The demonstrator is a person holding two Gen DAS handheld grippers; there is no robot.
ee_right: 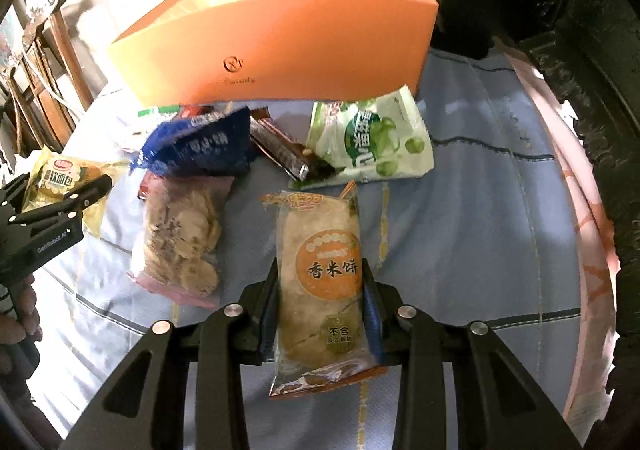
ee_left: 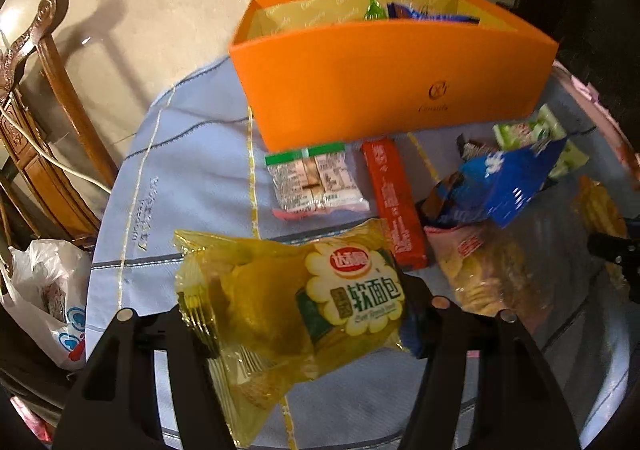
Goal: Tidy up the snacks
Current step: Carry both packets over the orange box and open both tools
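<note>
My left gripper (ee_left: 296, 314) is shut on a yellow soft-bread packet (ee_left: 288, 302) and holds it above the blue cloth; the packet (ee_right: 60, 178) and that gripper (ee_right: 94, 190) also show at the left of the right wrist view. My right gripper (ee_right: 320, 278) is shut on an orange rice-cracker packet (ee_right: 320, 282). The orange box (ee_left: 392, 78) stands at the back with several snacks inside; it also shows in the right wrist view (ee_right: 280, 50).
Loose snacks lie before the box: a green-edged clear pack (ee_left: 316, 182), a red bar (ee_left: 394, 202), a blue bag (ee_right: 204, 146), a biscuit bag (ee_right: 180, 238), a brown bar (ee_right: 280, 148), a green-white bag (ee_right: 372, 138). Wooden chair (ee_left: 44, 98) left; dark carved furniture (ee_right: 580, 50) right.
</note>
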